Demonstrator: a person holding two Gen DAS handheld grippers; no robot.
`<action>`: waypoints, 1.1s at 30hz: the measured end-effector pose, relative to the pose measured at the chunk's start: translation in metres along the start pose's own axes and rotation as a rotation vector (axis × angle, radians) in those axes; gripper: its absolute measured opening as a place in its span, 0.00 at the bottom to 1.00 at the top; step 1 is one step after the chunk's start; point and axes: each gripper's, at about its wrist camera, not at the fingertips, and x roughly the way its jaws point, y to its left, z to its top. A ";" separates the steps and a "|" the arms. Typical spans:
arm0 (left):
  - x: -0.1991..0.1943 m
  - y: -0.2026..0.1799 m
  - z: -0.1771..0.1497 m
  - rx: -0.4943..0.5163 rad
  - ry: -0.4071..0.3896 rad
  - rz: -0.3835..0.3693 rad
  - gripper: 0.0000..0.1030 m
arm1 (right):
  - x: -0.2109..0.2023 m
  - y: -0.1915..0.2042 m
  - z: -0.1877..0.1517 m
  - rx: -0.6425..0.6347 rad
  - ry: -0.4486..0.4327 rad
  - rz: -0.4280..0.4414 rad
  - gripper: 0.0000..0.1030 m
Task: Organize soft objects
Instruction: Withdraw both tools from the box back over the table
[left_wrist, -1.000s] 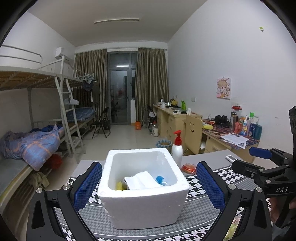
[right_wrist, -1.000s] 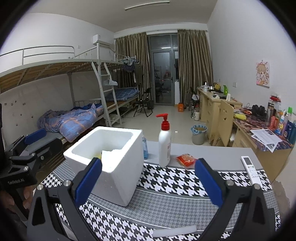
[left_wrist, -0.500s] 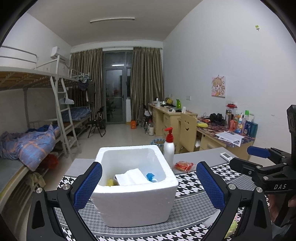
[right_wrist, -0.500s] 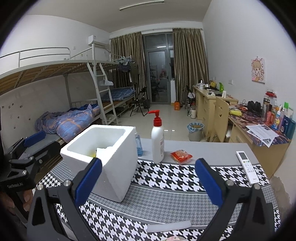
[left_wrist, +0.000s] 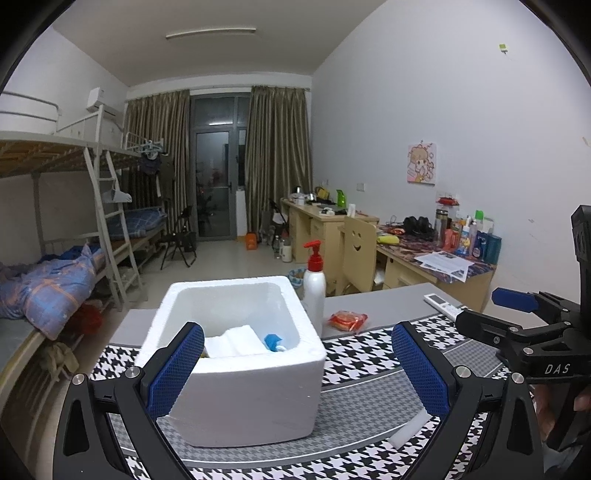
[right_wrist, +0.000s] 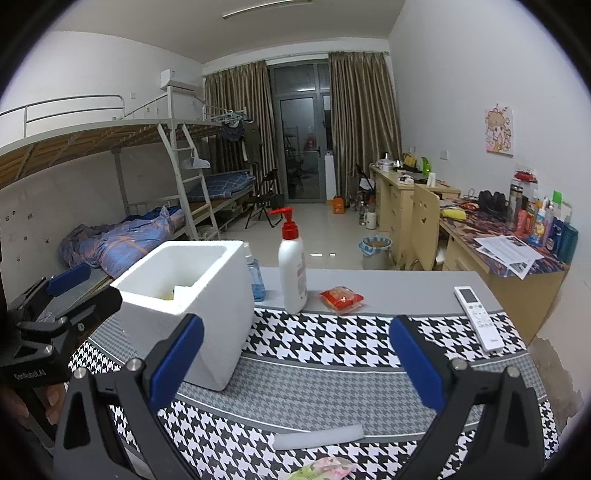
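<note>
Lying nearest the right claw (right_wrist: 295, 373), whose fingers stand wide apart and empty, a white foam strip (right_wrist: 319, 436) rests on the checked tabletop (right_wrist: 332, 343) beside a soft pastel packet (right_wrist: 325, 469). Both look light and squashy; pinching the strip mid-length seems safest. The left claw (left_wrist: 297, 369), likewise spread and empty, faces the foam box (left_wrist: 236, 369) already holding soft pieces. Beyond, a pump bottle (right_wrist: 292, 266), snack packet (right_wrist: 341, 298) and remote (right_wrist: 477, 317) stand clear.

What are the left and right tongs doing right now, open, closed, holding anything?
Left tongs: open, holding nothing, white foam box seen between the pads.
Right tongs: open, holding nothing, over the houndstooth mat.
</note>
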 end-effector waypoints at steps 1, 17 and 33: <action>0.001 -0.002 -0.001 0.004 0.005 -0.006 0.99 | 0.000 -0.001 -0.001 0.000 0.001 -0.004 0.99; 0.010 -0.018 -0.011 0.023 0.039 -0.062 0.99 | -0.008 -0.019 -0.014 0.034 0.009 -0.045 0.99; 0.020 -0.029 -0.024 0.040 0.067 -0.120 0.99 | -0.014 -0.031 -0.027 0.061 0.015 -0.091 0.99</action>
